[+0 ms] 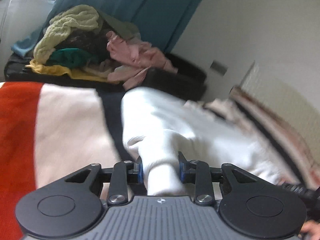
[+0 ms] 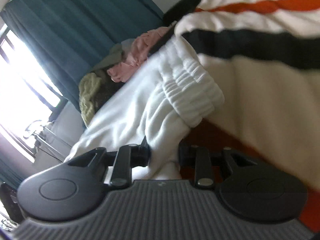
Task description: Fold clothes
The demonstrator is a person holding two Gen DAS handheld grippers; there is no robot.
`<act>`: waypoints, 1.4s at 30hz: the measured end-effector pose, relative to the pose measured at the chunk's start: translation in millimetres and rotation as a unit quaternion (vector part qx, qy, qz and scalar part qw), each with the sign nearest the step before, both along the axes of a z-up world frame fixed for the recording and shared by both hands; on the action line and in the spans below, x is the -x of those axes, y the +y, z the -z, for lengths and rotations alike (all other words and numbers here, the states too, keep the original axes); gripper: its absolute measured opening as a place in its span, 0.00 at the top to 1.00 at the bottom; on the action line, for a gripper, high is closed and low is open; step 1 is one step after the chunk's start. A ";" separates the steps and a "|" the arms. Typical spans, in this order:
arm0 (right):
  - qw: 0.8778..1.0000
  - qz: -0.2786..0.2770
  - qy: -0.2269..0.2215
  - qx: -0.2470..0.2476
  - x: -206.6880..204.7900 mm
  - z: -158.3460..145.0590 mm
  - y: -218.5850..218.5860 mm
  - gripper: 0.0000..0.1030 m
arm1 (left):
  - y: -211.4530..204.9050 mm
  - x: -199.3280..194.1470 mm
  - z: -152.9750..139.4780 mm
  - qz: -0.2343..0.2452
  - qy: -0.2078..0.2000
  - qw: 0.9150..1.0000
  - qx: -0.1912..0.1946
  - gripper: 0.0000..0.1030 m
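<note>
White garment (image 1: 180,124) was pinched by left gripper (image 1: 161,170) and right gripper (image 2: 164,156), jaws narrow on fabric, over striped blanket (image 1: 60,120); clothes pile (image 1: 86,46) far behind.

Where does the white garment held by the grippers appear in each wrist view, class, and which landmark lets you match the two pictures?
Left wrist view: the white garment fills the centre, running down between the left gripper fingers.
Right wrist view: the white garment lies centre-left, its elastic waistband to the right, bunched in the right gripper.
Shared landmark: the pink clothing on the pile before the teal curtain.
</note>
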State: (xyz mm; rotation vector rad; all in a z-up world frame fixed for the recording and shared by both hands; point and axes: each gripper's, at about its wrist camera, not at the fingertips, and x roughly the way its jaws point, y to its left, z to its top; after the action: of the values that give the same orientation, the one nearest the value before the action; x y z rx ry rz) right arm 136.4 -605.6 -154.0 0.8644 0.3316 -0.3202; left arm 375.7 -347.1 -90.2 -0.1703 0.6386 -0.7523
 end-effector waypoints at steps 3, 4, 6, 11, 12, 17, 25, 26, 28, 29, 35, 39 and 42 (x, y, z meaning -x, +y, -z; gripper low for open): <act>0.999 0.013 0.040 -0.016 1.4 -5.1 0.8 0.62 | 0.1 12.9 0.9 -0.016 -0.001 0.999 -0.035 0.54; 0.998 0.017 0.060 -0.020 1.9 -10.0 0.6 0.60 | 0.8 18.6 -3.4 -0.026 -0.008 0.998 -0.051 0.48; 0.994 0.031 0.106 -0.010 10.4 -29.3 4.2 0.60 | 0.6 34.6 -17.3 -0.054 -0.033 0.994 -0.088 0.41; 0.990 0.032 0.134 0.018 51.2 -83.3 20.0 0.61 | 3.4 85.1 -73.6 -0.066 -0.050 0.990 -0.112 0.33; 0.991 0.027 0.127 0.027 60.1 -95.9 25.6 0.61 | 6.3 99.4 -88.0 -0.065 -0.060 0.989 -0.115 0.32; 0.993 0.005 0.086 0.085 105.0 -162.9 57.4 0.61 | 19.2 171.7 -159.0 -0.063 -0.096 0.984 -0.139 0.28; 0.987 -0.035 0.037 0.154 186.3 -248.9 124.2 0.61 | 68.2 303.2 -257.7 -0.063 -0.137 0.982 -0.115 0.21; 0.985 -0.043 0.032 0.162 195.9 -255.6 133.1 0.61 | 74.2 319.2 -266.4 -0.059 -0.144 0.981 -0.112 0.19; 0.982 -0.067 0.023 0.173 214.4 -262.8 149.9 0.61 | 85.7 351.4 -282.5 -0.055 -0.154 0.980 -0.114 0.16; 0.981 -0.078 0.019 0.179 223.7 -266.3 158.3 0.61 | 92.2 367.2 -288.0 -0.055 -0.159 0.979 -0.113 0.12; 0.969 -0.108 -0.001 0.222 266.1 -271.0 203.7 0.10 | 133.0 443.1 -300.0 -0.072 -0.176 0.979 -0.079 0.00; 0.953 -0.104 -0.017 0.285 284.1 -267.0 232.7 0.10 | 150.8 471.4 -294.1 -0.092 -0.187 0.975 -0.072 0.00; 0.954 -0.090 -0.035 0.284 291.1 -254.6 242.8 0.10 | 160.6 480.6 -287.5 -0.104 -0.195 0.973 -0.068 0.00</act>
State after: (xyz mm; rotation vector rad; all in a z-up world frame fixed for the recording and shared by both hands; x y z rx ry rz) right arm -154.8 -362.8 100.6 0.2750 0.2318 -0.1981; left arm -104.9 -186.5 197.3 0.0385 0.2894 -0.5174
